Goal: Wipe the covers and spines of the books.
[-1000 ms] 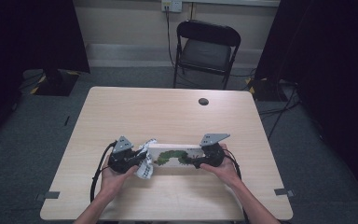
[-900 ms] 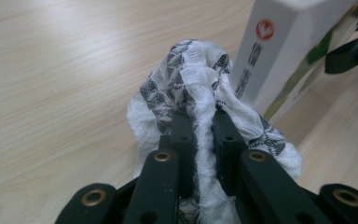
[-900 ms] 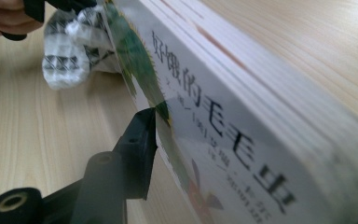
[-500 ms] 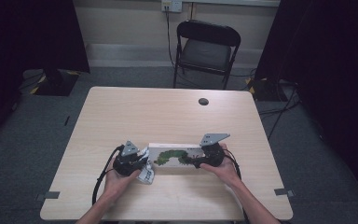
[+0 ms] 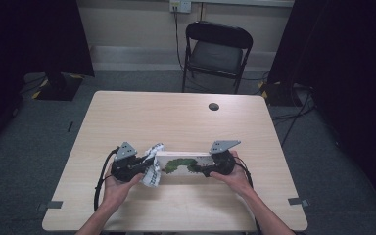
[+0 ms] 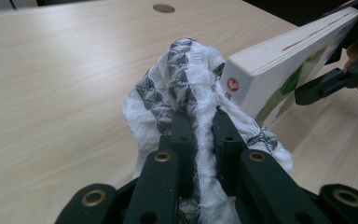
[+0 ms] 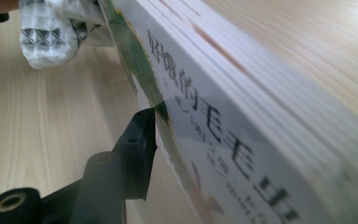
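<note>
The left tongs (image 6: pixel 198 126) are clenched on a white cloth (image 6: pixel 186 79) with a grey triangle print, bunched up and pressed against the left end of a book (image 5: pixel 183 164). The book stands on its long edge near the front of the desk (image 5: pixel 176 117), tilted, its cover with a green caterpillar facing the person. The right tongs (image 5: pixel 210 169) grip the book's right end: one jaw lies against the cover in the right gripper view, the other is hidden behind the book. A chair (image 5: pixel 218 49) stands beyond the desk.
</note>
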The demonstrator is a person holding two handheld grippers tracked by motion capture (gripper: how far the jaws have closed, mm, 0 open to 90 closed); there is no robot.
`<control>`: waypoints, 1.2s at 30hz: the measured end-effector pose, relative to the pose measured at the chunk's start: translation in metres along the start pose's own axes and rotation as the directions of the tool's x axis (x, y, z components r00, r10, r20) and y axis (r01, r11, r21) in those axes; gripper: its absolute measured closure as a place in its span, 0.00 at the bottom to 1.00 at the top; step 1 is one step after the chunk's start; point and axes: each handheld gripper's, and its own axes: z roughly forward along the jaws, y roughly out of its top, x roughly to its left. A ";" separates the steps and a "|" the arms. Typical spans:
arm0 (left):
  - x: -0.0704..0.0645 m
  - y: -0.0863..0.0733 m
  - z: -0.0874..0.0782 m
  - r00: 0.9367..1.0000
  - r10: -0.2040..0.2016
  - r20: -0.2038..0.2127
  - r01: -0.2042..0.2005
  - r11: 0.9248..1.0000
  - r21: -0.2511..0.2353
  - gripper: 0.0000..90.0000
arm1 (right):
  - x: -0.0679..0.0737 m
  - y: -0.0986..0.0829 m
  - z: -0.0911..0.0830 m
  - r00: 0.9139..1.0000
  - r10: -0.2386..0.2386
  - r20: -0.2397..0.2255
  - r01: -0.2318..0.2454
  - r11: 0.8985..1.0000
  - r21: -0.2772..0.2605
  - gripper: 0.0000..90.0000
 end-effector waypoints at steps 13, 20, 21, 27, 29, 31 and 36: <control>0.001 -0.002 0.004 1.000 0.001 -0.004 -0.001 1.000 0.000 0.91 | -0.002 0.000 0.002 1.000 0.014 -0.007 -0.014 1.000 0.000 0.53; 0.003 -0.010 0.016 1.000 0.009 -0.015 -0.008 0.999 0.048 0.91 | -0.002 0.000 0.001 1.000 0.012 -0.004 -0.012 1.000 0.000 0.53; 0.004 -0.013 0.018 1.000 0.002 -0.013 -0.001 0.999 0.055 0.91 | -0.002 0.000 0.001 1.000 0.012 -0.004 -0.012 1.000 0.000 0.53; 0.003 -0.025 0.032 0.998 0.036 -0.043 -0.030 0.991 0.129 0.91 | -0.001 0.000 0.002 1.000 0.008 -0.005 -0.008 1.000 -0.003 0.54; 0.005 -0.029 0.037 0.999 0.029 -0.036 -0.023 0.989 0.146 0.91 | -0.001 0.000 0.001 1.000 0.009 -0.004 -0.009 1.000 -0.003 0.54; 0.007 -0.031 0.039 0.999 0.042 -0.029 -0.037 0.986 0.161 0.91 | 0.000 0.000 0.001 1.000 0.002 -0.006 -0.002 1.000 0.003 0.54; 0.007 -0.028 0.037 0.999 0.026 -0.024 -0.022 0.988 0.152 0.91 | 0.000 0.000 0.001 1.000 0.004 -0.005 -0.004 1.000 0.003 0.54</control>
